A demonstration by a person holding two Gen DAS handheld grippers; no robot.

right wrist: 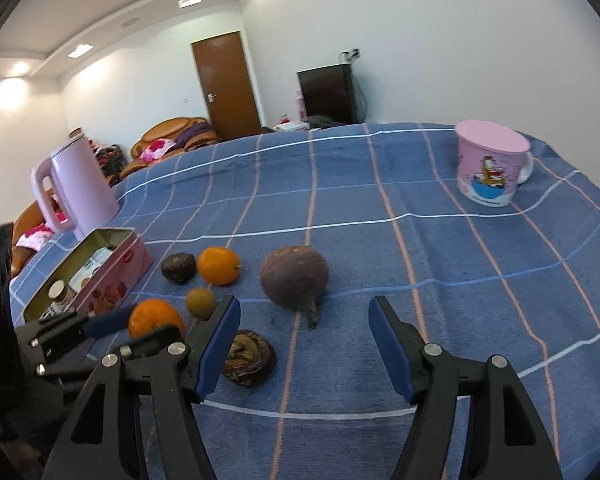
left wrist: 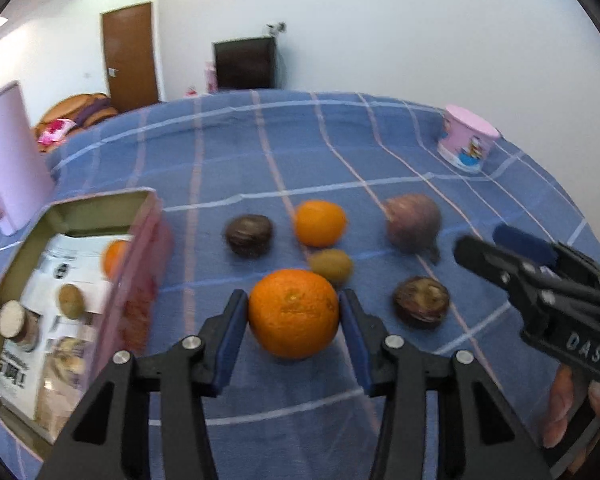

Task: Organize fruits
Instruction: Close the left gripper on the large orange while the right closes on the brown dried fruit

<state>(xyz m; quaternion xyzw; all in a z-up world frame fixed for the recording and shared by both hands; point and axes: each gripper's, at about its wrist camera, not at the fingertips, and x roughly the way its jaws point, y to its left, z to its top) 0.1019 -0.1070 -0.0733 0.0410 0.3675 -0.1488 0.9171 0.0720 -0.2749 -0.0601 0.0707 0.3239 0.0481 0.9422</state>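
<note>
My left gripper (left wrist: 293,296) is shut on a large orange (left wrist: 294,312), a blue pad pressed against each side, low over the blue checked cloth. Behind it lie a kiwi (left wrist: 332,266), a second orange (left wrist: 320,222) and a dark wrinkled fruit (left wrist: 248,236). An open pink tin (left wrist: 140,280) at the left holds a small orange (left wrist: 116,258) and a kiwi (left wrist: 71,300). My right gripper (right wrist: 303,304) stands open with nothing between its pads, just short of a round purple-brown root fruit (right wrist: 294,280). Another wrinkled dark fruit (right wrist: 250,358) lies by its left finger.
A pink kettle (right wrist: 80,188) stands behind the tin at the far left. A pink lidded mug (right wrist: 490,168) sits at the far right of the table. A person's hand (left wrist: 560,408) holds the right gripper's handle. The cloth's right half is bare.
</note>
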